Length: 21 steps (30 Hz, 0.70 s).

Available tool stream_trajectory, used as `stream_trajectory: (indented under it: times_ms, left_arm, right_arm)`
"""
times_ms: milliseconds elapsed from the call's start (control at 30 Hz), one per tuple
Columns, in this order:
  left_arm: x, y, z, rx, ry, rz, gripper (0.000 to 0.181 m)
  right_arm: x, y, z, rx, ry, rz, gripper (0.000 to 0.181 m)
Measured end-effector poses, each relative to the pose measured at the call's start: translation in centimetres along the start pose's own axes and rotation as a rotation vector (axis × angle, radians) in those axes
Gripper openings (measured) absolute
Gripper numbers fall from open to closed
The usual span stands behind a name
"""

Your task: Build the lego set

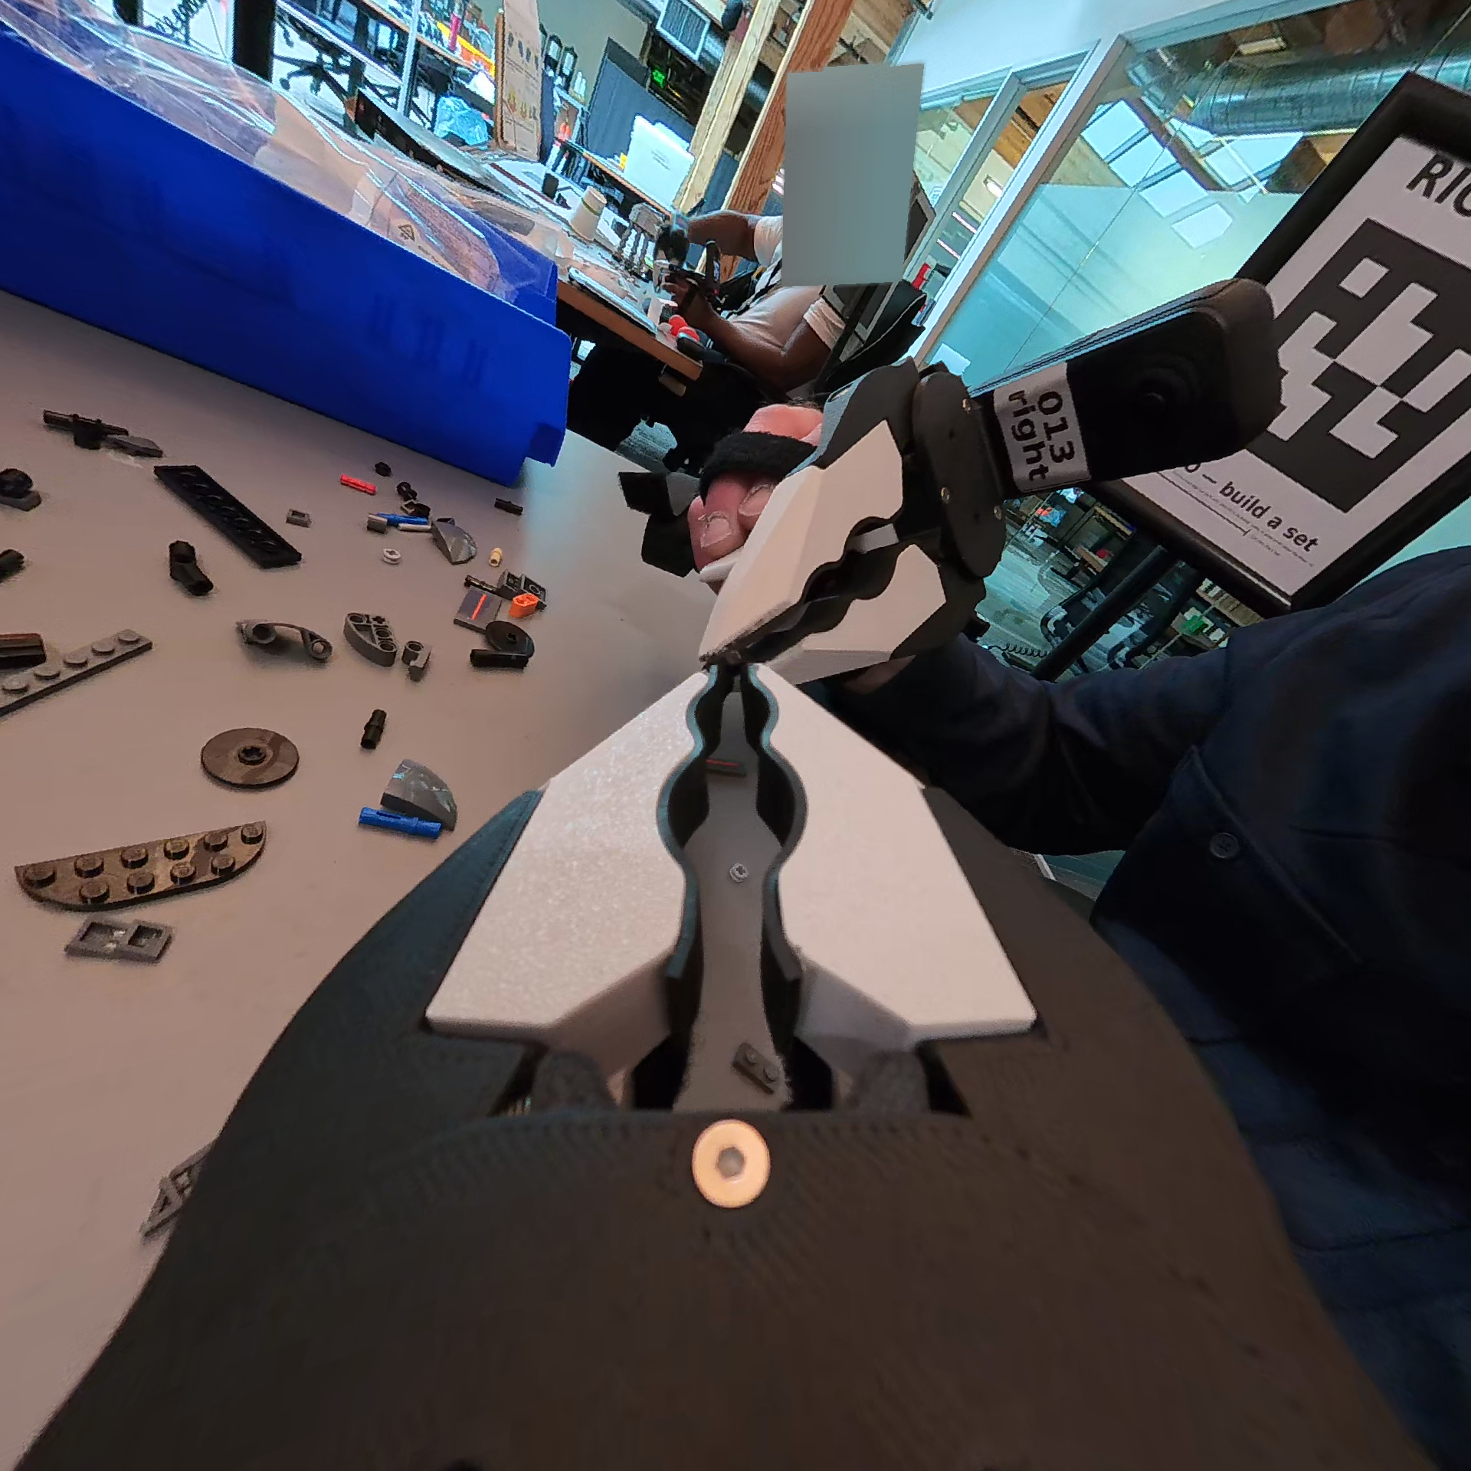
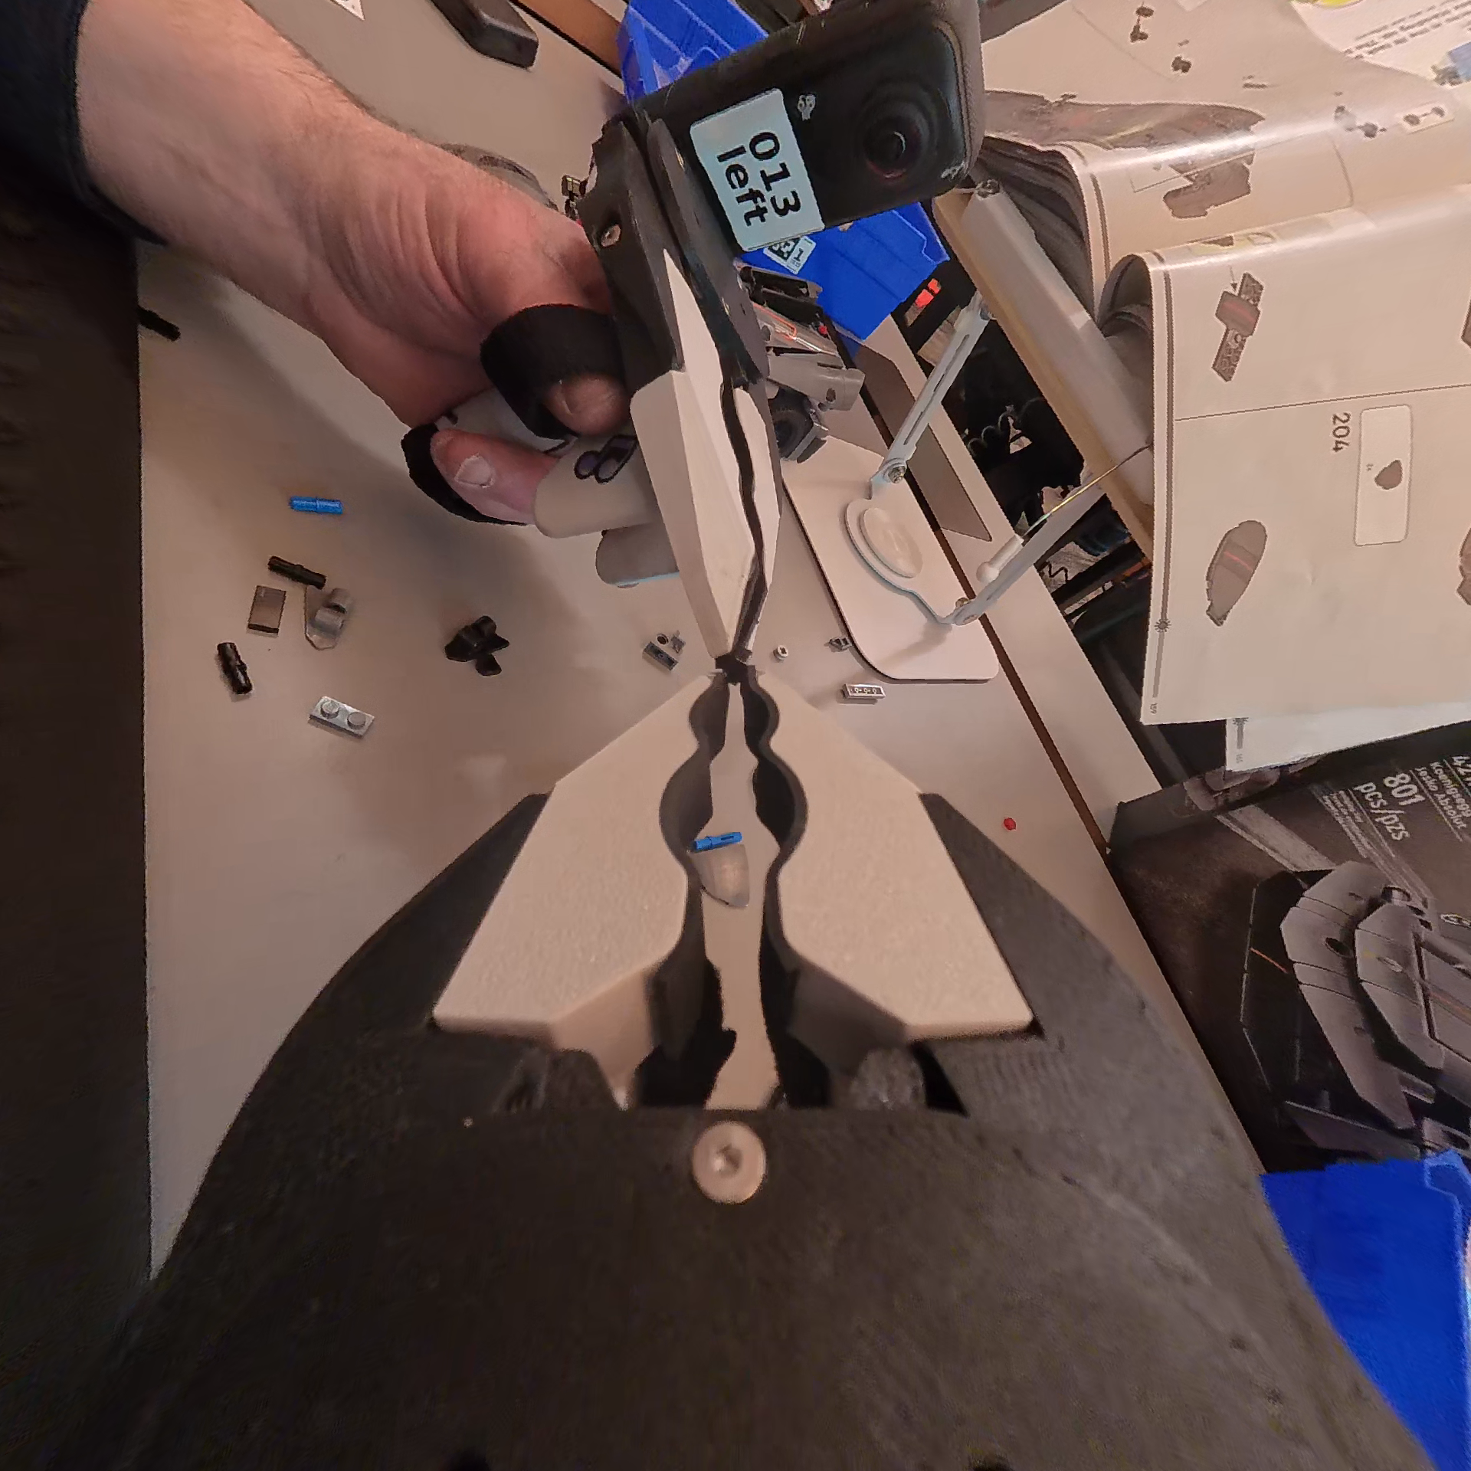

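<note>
Both the left tongs (image 1: 726, 676) and the right tongs (image 2: 728, 676) are pinched tip to tip on a tiny black piece (image 2: 734, 662) above the table (image 1: 239, 1035), where many loose lego pieces (image 1: 143, 864) are left unassembled, so much building remains.

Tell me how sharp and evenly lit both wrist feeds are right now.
Left wrist view: daylight, sharp on the scattered dark lego pieces; wide-angle bending at the blue plastic bin. Right wrist view: warmer, dimmer; the open instruction booklet is readable, the frame edges smeared.
</note>
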State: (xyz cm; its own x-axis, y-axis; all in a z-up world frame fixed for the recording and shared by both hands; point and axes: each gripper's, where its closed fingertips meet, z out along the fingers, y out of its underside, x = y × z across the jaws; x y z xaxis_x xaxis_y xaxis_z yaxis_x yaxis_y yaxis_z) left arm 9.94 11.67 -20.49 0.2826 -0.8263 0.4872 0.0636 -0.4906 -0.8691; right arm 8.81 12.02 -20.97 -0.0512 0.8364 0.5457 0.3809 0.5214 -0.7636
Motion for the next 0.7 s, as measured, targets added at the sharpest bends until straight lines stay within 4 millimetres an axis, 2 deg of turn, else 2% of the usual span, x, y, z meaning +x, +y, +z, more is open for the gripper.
stream_trajectory:
  times_ms: [233,700]
  left_arm:
    - [-0.1,-0.1,0.0,0.01,0.008,-0.031,0.01]
    - [-1.0,-0.1,-0.4,0.019,-0.02,-0.068,0.01]
  right_arm:
    - [0.3,0.3,0.3,-0.051,0.058,-0.062,0.001]
    - [0.6,0.7,1.0,-0.18,0.198,-0.285,0.001]
